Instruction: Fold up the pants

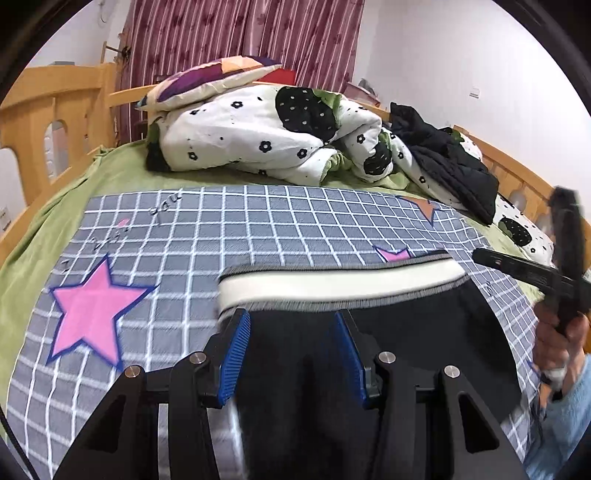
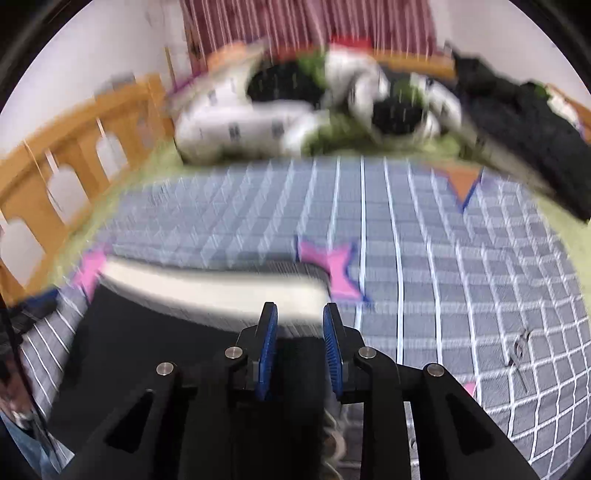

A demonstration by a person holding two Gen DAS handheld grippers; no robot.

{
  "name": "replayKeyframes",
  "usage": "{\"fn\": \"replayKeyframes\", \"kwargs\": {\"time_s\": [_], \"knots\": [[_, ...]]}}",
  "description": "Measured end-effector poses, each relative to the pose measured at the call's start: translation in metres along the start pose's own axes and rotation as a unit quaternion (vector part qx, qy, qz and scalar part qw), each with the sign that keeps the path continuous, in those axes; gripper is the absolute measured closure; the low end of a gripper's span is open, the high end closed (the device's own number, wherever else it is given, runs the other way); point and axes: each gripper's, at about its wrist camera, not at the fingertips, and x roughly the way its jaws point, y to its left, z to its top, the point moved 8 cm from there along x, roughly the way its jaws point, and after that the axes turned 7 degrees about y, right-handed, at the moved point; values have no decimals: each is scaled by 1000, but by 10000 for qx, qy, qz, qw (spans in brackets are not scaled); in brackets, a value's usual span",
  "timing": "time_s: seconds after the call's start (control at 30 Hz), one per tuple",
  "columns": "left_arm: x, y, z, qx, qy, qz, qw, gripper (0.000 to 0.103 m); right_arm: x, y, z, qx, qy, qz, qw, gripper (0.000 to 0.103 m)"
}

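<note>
Pants (image 1: 388,332): lying on the checked sheet (image 1: 258,229) of the bed, white waistband farthest away.
Left hand-held gripper (image 1: 291,332): hovering over dark fabric, jaws partly apart, gripping nothing.
Right hand-held gripper (image 2: 300,321): jaws narrow, nothing clamped, waistband edge just beyond.

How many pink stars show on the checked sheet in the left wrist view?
2. A large pink star lies at the sheet's left, and a small pink star sits just beyond the pants' waistband. Others may lie hidden under the pants.

Grey checked sheet (image 1: 258,225) with pink stars, near, over a green blanket (image 1: 48,221). Far: crumpled flowered white quilt (image 1: 236,136), patchwork pillow (image 1: 207,77), black jacket (image 1: 450,162) right. Wooden bed rail (image 1: 55,110) left; striped maroon curtain (image 1: 240,33) behind.
</note>
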Motion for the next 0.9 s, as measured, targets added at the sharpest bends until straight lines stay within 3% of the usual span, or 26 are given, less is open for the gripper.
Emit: {"fn": "replayKeyframes", "kwargs": {"time_s": [0.07,0.13,0.2,0.23,0.3,0.5,0.53,0.57,0.6,0.63,0.73,0.9], "knots": [[24,-4,11,-28,141,31,9999,58,-1,11,9,-16,-63,188,9998,77],[52,1,10,-96,462,320,9984,58,25,24,8,-151,218,231,9994,77],[76,7,2,-109,712,574,9957,58,60,22,-6,-242,683,22,9974,79],[83,7,-2,-99,731,604,9954,58,76,16,-12,-297,676,-213,9970,79],[85,7,-6,-44,574,654,9962,58,77,13,-12,-373,508,-166,9979,79],[84,6,-9,-56,403,718,9966,60,91,14,-5,-491,578,-277,9967,79],[81,7,-8,-71,362,744,9965,65,92,13,-5,-468,597,-239,9968,79],[75,9,-2,-119,266,809,9963,80,92,12,-5,-433,606,-165,9971,79],[68,11,4,-193,137,821,9963,88,91,11,-5,-423,614,-115,9972,79],[64,13,9,-227,94,784,9966,88,88,11,-6,-437,622,-80,9971,79],[87,19,1,-93,495,800,9955,87,90,11,-8,-471,619,-134,9969,79],[92,22,-3,-232,506,560,9969,87,95,14,-9,-654,633,-287,9954,80]]}}
